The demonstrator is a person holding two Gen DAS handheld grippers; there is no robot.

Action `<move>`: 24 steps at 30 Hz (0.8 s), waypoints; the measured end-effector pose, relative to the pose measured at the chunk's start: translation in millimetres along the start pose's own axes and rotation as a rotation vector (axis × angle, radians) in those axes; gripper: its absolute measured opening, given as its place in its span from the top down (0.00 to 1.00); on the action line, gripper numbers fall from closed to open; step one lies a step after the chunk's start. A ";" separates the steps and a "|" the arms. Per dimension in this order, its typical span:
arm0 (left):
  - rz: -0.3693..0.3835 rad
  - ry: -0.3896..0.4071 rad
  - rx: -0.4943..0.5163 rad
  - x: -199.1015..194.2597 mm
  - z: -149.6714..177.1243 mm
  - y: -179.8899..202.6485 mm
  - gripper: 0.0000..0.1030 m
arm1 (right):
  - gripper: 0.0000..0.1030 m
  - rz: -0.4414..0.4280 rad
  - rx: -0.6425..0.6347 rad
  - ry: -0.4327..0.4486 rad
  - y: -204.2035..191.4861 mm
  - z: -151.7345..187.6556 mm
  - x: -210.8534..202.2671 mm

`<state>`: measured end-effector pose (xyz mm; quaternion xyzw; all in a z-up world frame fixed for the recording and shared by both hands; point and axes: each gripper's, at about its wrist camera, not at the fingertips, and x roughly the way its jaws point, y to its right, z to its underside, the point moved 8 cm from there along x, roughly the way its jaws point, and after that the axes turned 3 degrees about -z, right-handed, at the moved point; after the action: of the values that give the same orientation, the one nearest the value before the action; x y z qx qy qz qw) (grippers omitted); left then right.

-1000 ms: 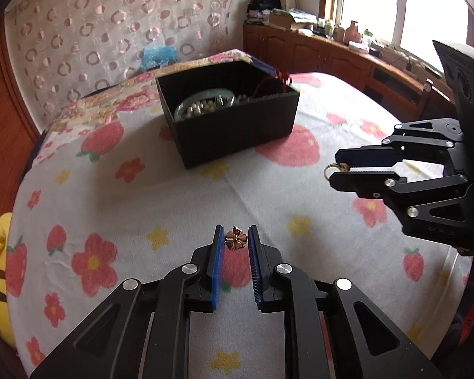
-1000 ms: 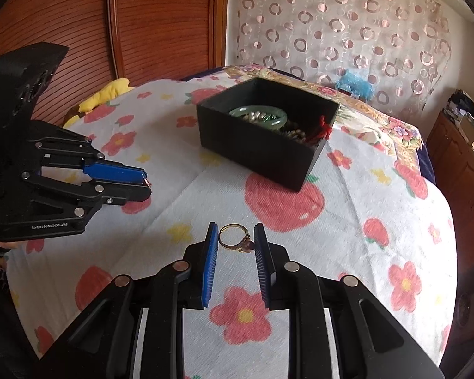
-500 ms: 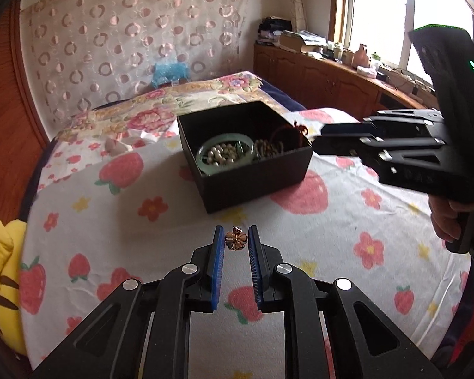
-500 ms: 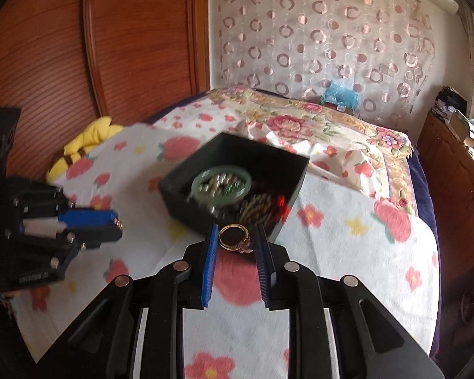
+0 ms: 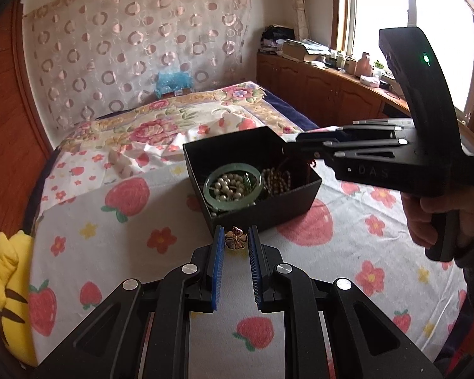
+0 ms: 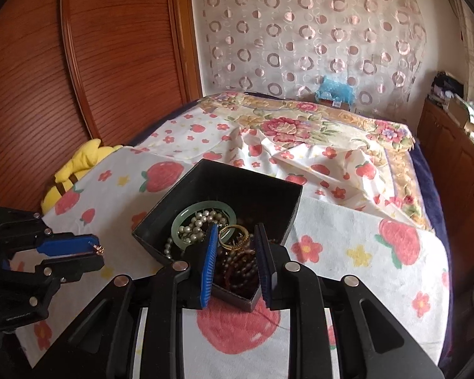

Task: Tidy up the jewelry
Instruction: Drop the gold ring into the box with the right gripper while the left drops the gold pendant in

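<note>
While the left wrist view shows only the side of the right gripper point(image 5: 295, 148) reaching over the black box point(image 5: 287, 202), the right wrist view looks down into the box at a jade bangle point(image 6: 186, 218), pearls point(image 6: 196, 225) and dark beads point(image 6: 237, 265). Left gripper point(image 5: 236, 241): narrowly parted, pinching a gold flower brooch point(image 5: 236, 240) just short of the box. Right gripper: narrow gap, a gold ring point(image 6: 233, 237) between its pads above the contents.
</note>
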<state>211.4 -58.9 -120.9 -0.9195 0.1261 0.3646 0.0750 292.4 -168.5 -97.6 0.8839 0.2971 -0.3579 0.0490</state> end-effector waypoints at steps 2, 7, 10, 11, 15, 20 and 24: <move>-0.002 0.000 0.001 2.0 -3.5 -0.4 0.86 | 0.68 -0.008 0.005 0.003 0.4 0.7 -0.5; -0.014 -0.002 0.024 7.4 -11.1 0.6 0.86 | 0.65 -0.021 0.019 0.023 3.1 1.4 -4.1; -0.018 0.001 0.031 10.6 -18.5 1.4 0.86 | 0.65 -0.014 0.023 0.027 6.8 4.6 -7.8; -0.018 0.002 0.031 11.7 -20.8 1.0 0.86 | 0.65 -0.012 0.023 0.027 8.3 5.0 -9.2; -0.026 0.000 0.034 20.6 -32.1 0.9 0.86 | 0.65 0.007 0.025 0.025 11.7 12.6 -13.8; -0.035 -0.008 0.024 38.0 -43.8 -0.6 0.86 | 0.65 0.025 0.021 0.020 17.6 21.3 -21.0; -0.031 0.001 0.008 44.2 -49.6 -0.1 0.86 | 0.65 0.053 0.020 0.029 22.5 25.5 -28.2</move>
<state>274.8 -78.1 -115.5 -0.9212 0.1135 0.3625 0.0843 273.6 -208.4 -100.6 0.8969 0.2706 -0.3468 0.0454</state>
